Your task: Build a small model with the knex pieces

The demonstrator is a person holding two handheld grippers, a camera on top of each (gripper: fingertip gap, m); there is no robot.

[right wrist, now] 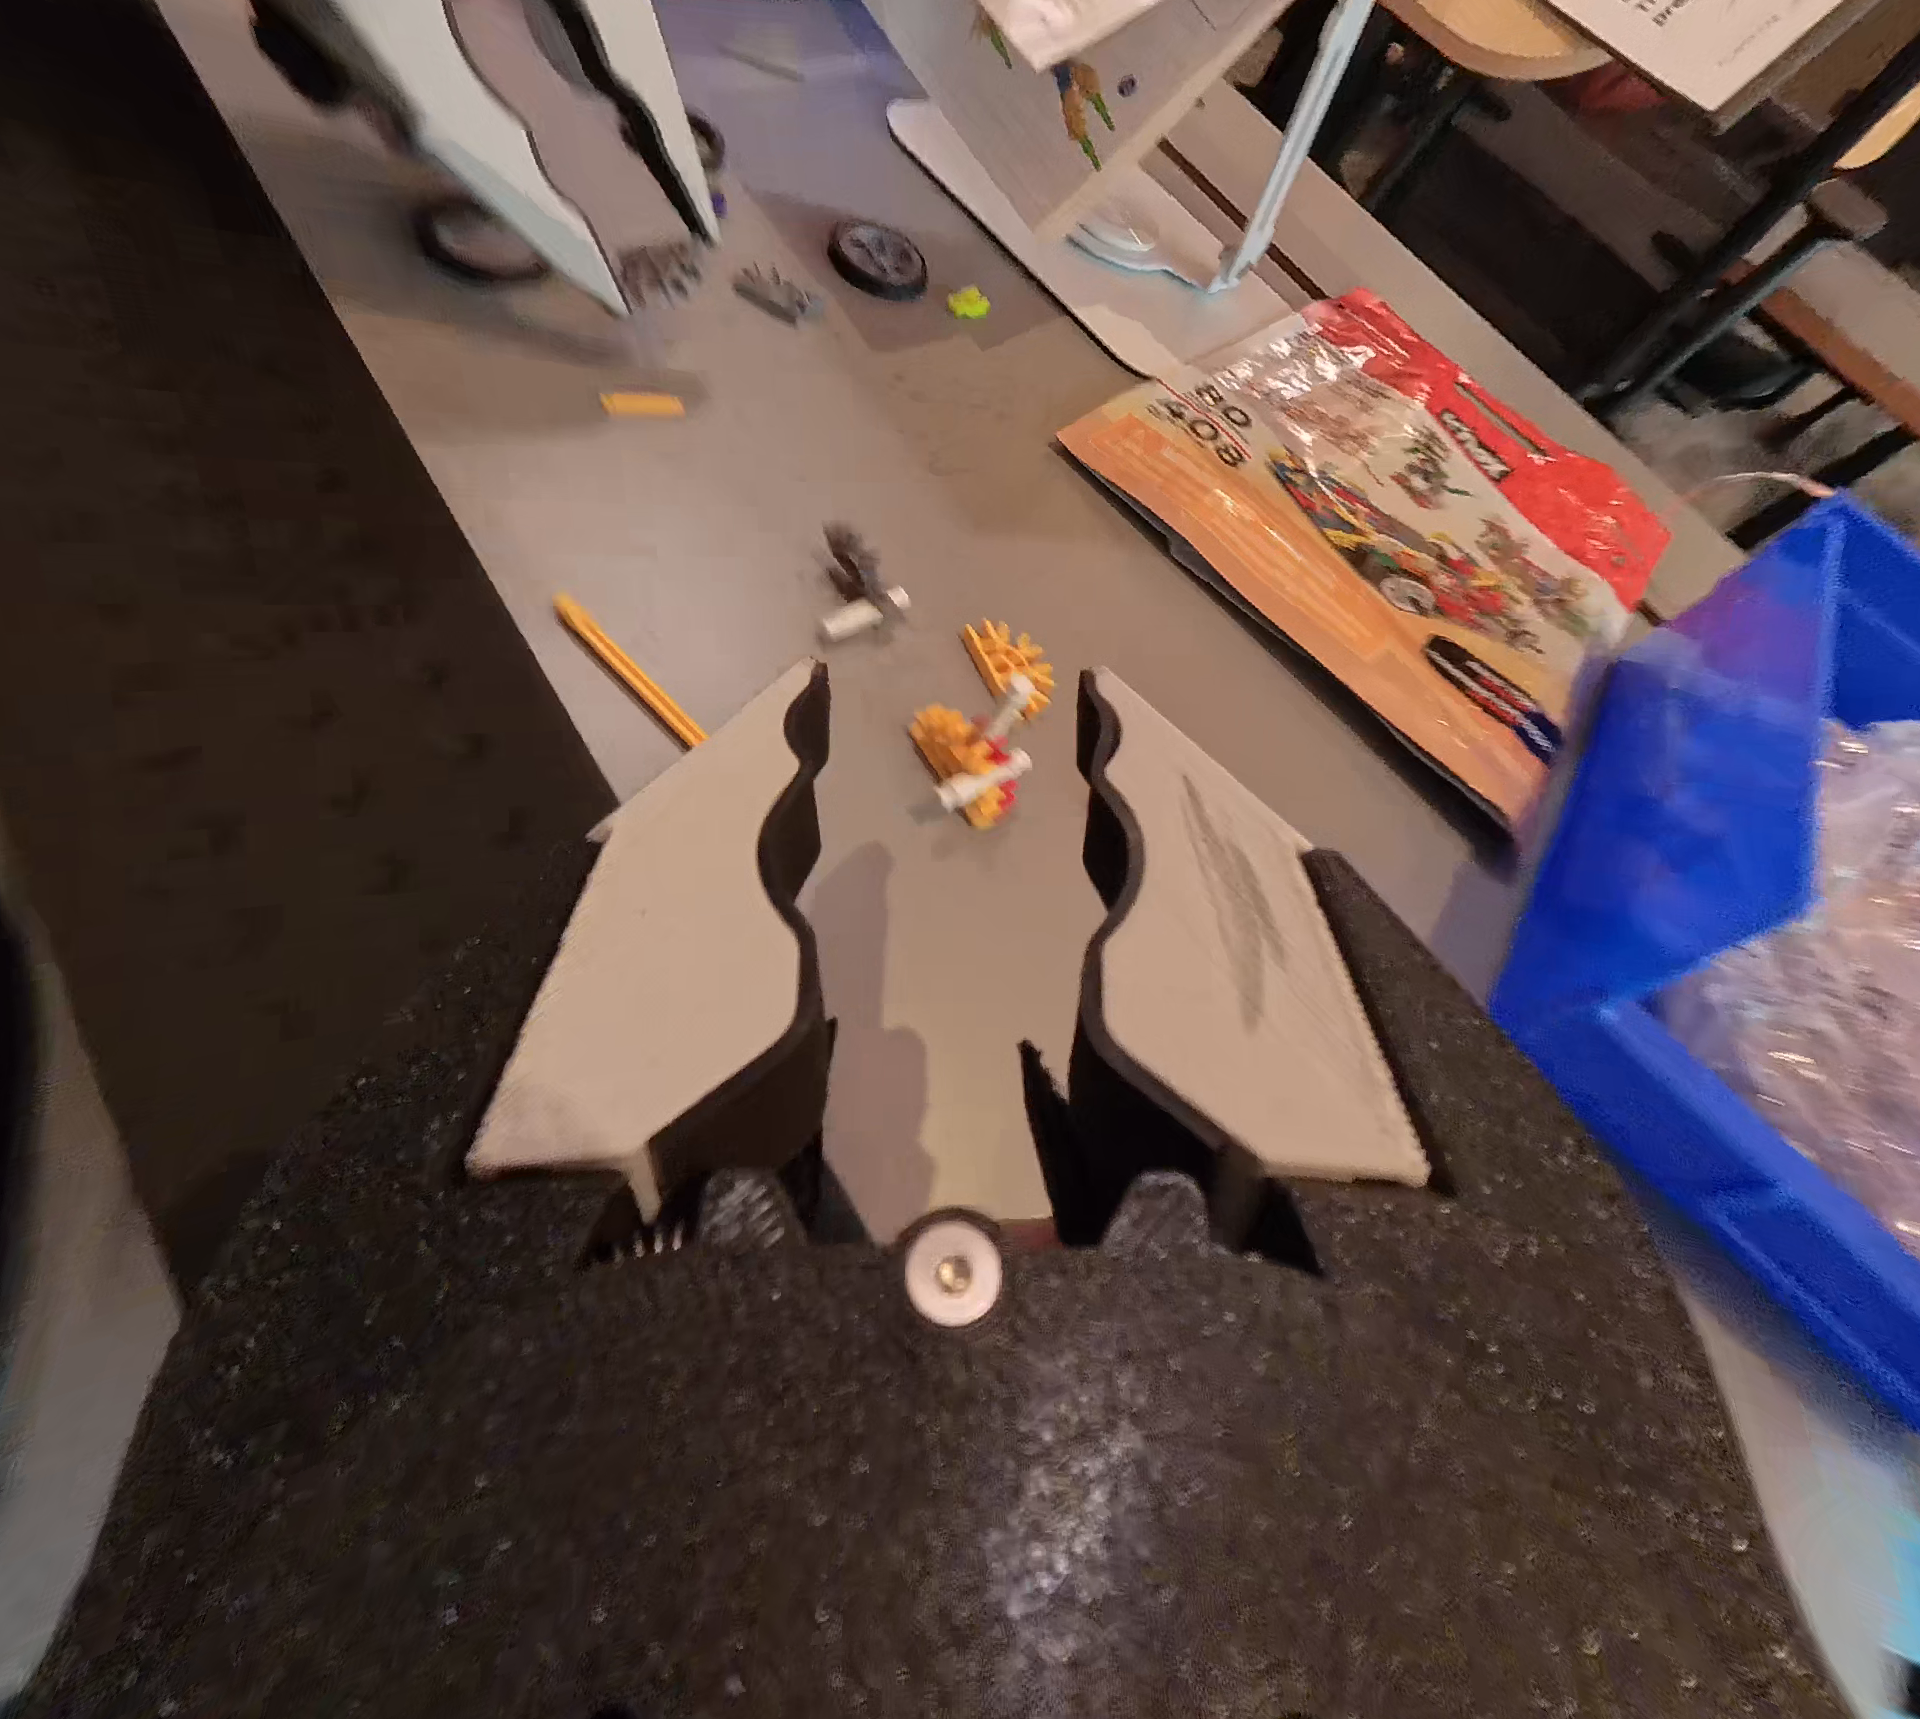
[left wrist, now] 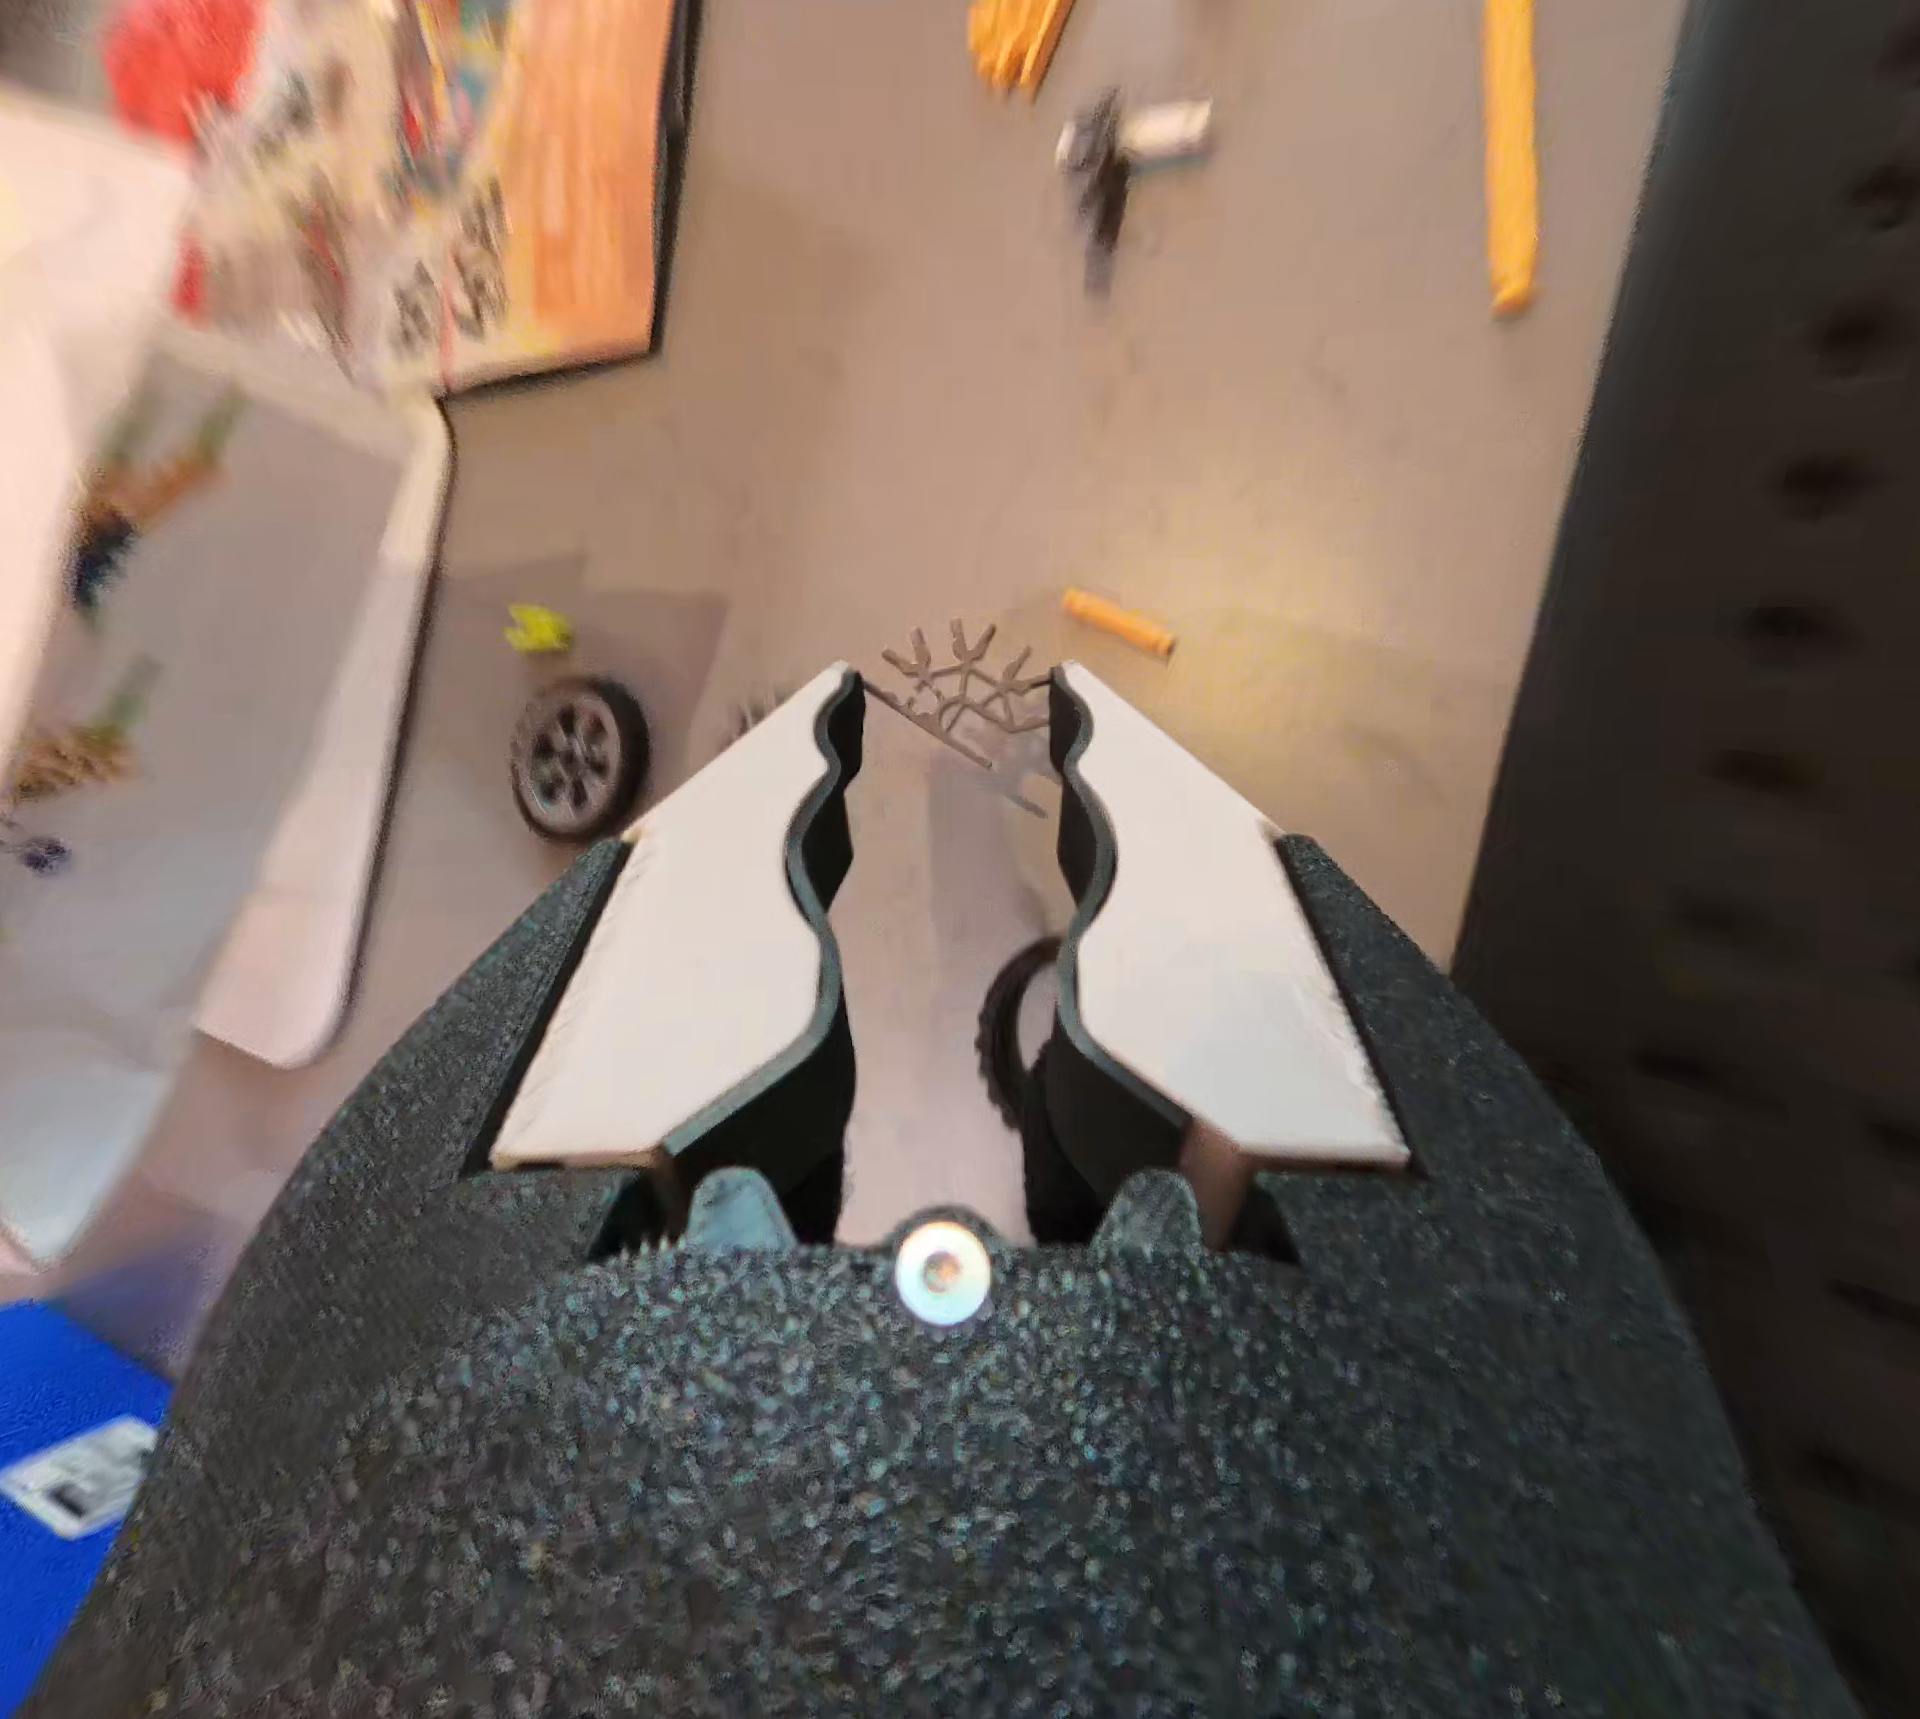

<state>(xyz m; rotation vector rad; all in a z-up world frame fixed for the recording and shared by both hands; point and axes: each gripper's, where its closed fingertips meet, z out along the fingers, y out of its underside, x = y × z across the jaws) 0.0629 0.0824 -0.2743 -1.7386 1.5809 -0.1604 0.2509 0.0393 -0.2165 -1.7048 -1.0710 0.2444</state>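
Note:
My left gripper point(left wrist: 954, 687) is shut on a flat grey snowflake-shaped connector point(left wrist: 961, 698), pinched edge to edge between its fingertips above the grey table point(left wrist: 935, 443). It also shows at the upper left of the right wrist view point(right wrist: 665, 267), blurred, with the connector at its tips. My right gripper point(right wrist: 951, 682) is open and empty, hovering over a small yellow, white and red rod-and-connector assembly point(right wrist: 971, 760). A yellow connector point(right wrist: 1003, 651) lies just beyond the assembly.
On the table lie a spoked wheel point(left wrist: 577, 770), a black tyre point(right wrist: 473, 246), a green piece point(left wrist: 538, 628), a short yellow rod point(left wrist: 1117, 622) and a long yellow rod point(left wrist: 1509, 90). A toy-set bag point(right wrist: 1371, 526), an instruction stand point(right wrist: 1039, 111) and a blue bin point(right wrist: 1714, 838) are at the right. A dark mat point(left wrist: 1714, 734) borders the table. About 20 cm separates my left fingertips from my right.

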